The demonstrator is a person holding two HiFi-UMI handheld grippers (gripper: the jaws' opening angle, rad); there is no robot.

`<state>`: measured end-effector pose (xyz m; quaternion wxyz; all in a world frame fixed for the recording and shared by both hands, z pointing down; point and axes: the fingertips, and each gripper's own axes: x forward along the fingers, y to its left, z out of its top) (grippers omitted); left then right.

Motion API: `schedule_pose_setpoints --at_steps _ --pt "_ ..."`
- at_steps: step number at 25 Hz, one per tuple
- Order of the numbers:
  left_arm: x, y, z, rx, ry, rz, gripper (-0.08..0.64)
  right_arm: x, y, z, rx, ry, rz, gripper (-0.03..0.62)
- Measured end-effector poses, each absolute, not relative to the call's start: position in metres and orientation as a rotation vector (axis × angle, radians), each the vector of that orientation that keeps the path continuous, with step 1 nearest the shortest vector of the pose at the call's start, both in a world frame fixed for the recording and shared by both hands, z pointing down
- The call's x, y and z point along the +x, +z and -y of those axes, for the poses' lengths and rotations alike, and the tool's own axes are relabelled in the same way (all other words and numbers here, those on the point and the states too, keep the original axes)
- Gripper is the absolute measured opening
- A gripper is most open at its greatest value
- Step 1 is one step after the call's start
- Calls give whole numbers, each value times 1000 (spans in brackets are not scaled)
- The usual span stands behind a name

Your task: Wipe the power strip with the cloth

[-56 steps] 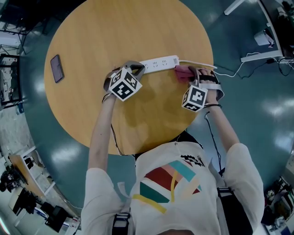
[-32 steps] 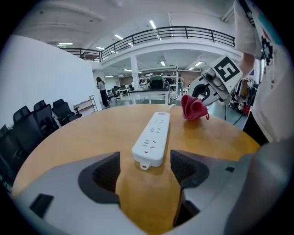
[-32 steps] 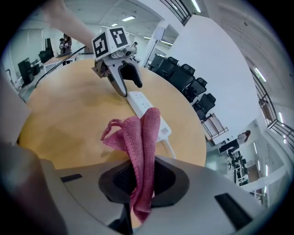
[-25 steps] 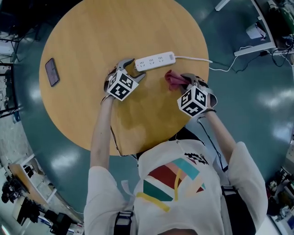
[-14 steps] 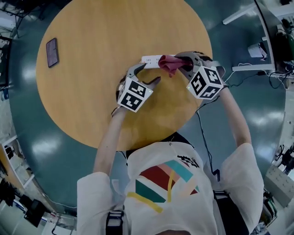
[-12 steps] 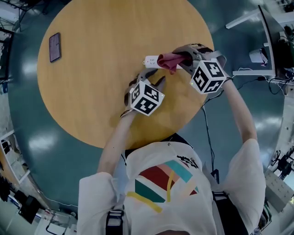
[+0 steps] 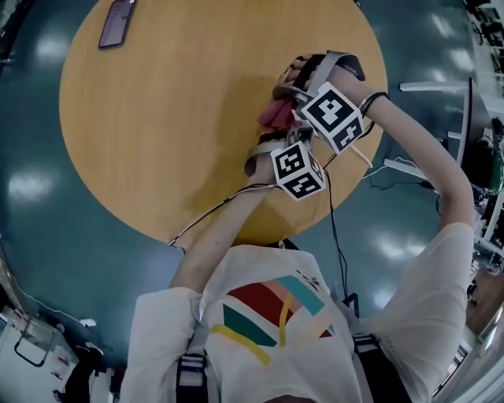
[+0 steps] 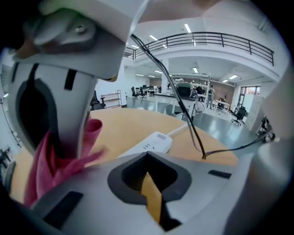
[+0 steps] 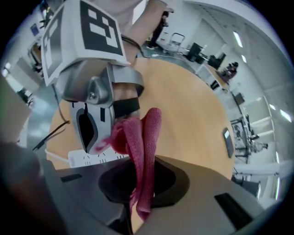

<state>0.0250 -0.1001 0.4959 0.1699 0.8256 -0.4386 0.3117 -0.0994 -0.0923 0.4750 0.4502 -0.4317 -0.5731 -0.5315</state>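
Pink cloth [image 9: 146,137] — in right hand-held gripper [image 9: 139,198]

Round wooden table [image 7: 157,142] stands on a glossy teal floor [image 7: 31,189]. Dark smartphone [image 7: 117,23] lies flat at the table's far left edge.

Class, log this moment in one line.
right gripper: shut on cloth | left gripper: just closed, empty | power strip: on table

Left tongs [image 8: 149,183] just closed (empty) — power strip [image 8: 151,143] beyond, cloth [image 8: 50,160] left.
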Motion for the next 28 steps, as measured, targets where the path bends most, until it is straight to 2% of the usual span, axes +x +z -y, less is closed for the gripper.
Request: schedule_pose_setpoints --at_steps 11,19,28 --pt "-15 482 95 2214 875 1289 41 -127 493 49 -1431 -1321 1208 38" --pt "48 498 150 2186 806 1253 41 -51 515 116 -1482 -1358 1098 38" --pt "48 512 157 2181 805 1251 41 -54 532 165 -1388 -1396 1031 38"
